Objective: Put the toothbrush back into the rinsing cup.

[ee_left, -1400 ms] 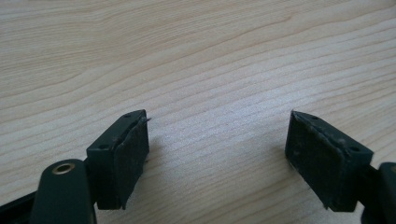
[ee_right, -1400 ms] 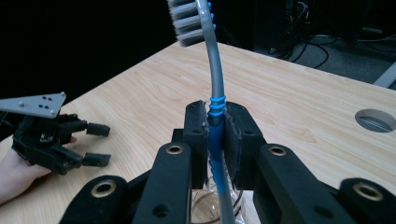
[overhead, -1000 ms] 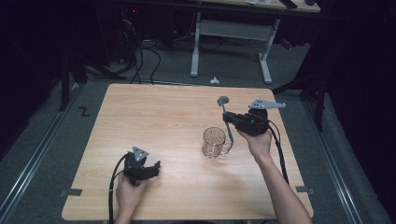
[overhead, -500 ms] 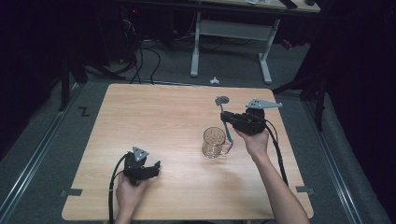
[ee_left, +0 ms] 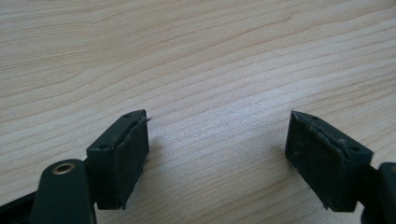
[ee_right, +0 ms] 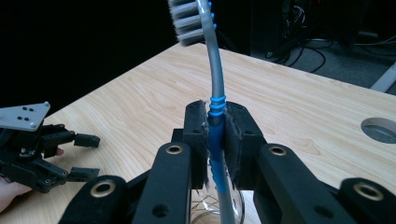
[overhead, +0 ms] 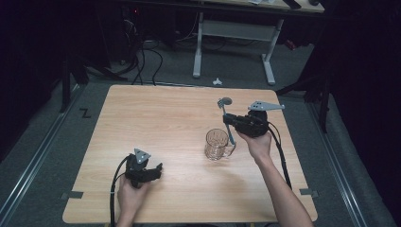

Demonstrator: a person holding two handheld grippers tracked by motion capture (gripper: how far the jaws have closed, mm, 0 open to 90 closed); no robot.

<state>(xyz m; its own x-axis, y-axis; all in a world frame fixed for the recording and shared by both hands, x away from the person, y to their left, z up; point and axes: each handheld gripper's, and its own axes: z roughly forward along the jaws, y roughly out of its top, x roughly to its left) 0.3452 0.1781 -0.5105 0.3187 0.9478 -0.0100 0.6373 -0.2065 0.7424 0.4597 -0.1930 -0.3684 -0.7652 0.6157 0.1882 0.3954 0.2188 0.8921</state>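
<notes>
A grey and blue toothbrush (overhead: 226,111) (ee_right: 214,70) stands nearly upright, bristle head on top, with my right gripper (overhead: 231,125) (ee_right: 216,135) shut on its blue handle. Its lower end dips at the rim of a clear glass mug (overhead: 215,144) (ee_right: 236,203) standing on the wooden table (overhead: 165,118). In the right gripper view the handle runs down into the mug's mouth. My left gripper (overhead: 158,170) (ee_left: 217,154) rests low on the table near the front left, open, with bare wood between its pads.
A round hole (ee_right: 380,129) is cut in the tabletop beyond the mug in the right gripper view. Off the table's far edge are a desk frame (overhead: 231,42), loose cables (overhead: 142,56) and a small white object (overhead: 217,81) on the floor.
</notes>
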